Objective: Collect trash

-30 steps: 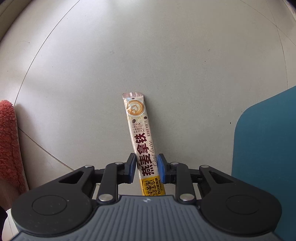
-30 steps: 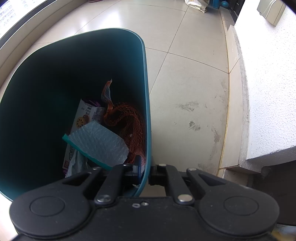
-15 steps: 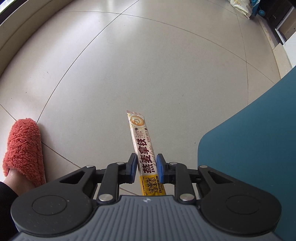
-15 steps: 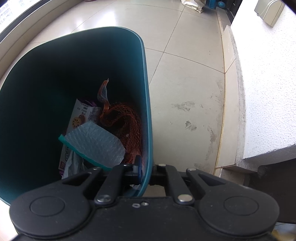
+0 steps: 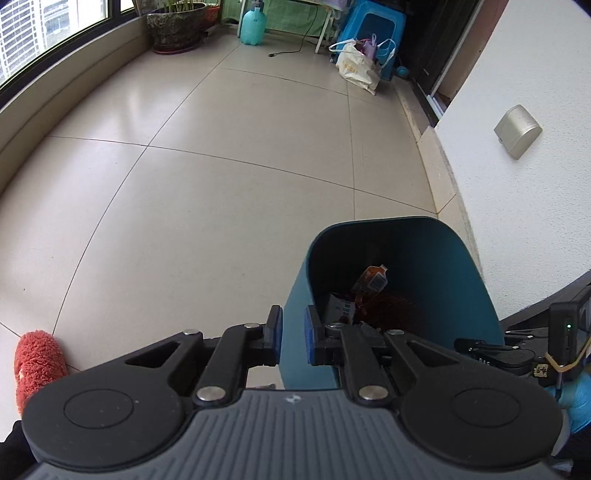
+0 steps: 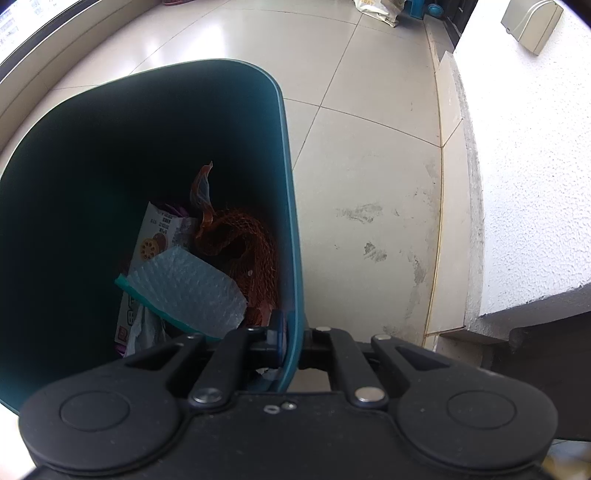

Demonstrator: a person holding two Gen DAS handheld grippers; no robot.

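A teal trash bin (image 5: 384, 220) stands on the tiled floor by a white wall. My left gripper (image 5: 293, 330) hovers above its near left rim. Its jaws are closing with a narrow gap and nothing between the blue pads. The coffee sachet is not in view. My right gripper (image 6: 293, 332) is shut on the bin's near rim (image 6: 291, 258). Inside the bin lie an orange net bag (image 6: 243, 243), a bubble-wrap mailer (image 6: 188, 288) and a printed snack packet (image 6: 157, 236). The right gripper's body (image 5: 498, 354) shows at the right edge of the left wrist view.
A red fuzzy slipper (image 5: 38, 358) sits at the lower left. Far back stand a plant pot (image 5: 177, 24), a teal spray bottle (image 5: 253, 26), a blue stool (image 5: 373, 33) and bags (image 5: 356, 66). A white wall (image 5: 517, 203) with a metal box (image 5: 517, 131) is at the right.
The left gripper rose and tilted up from the floor to the bin's rim. The sachet it gripped is gone from its jaws, which stand narrower. The right gripper kept still.
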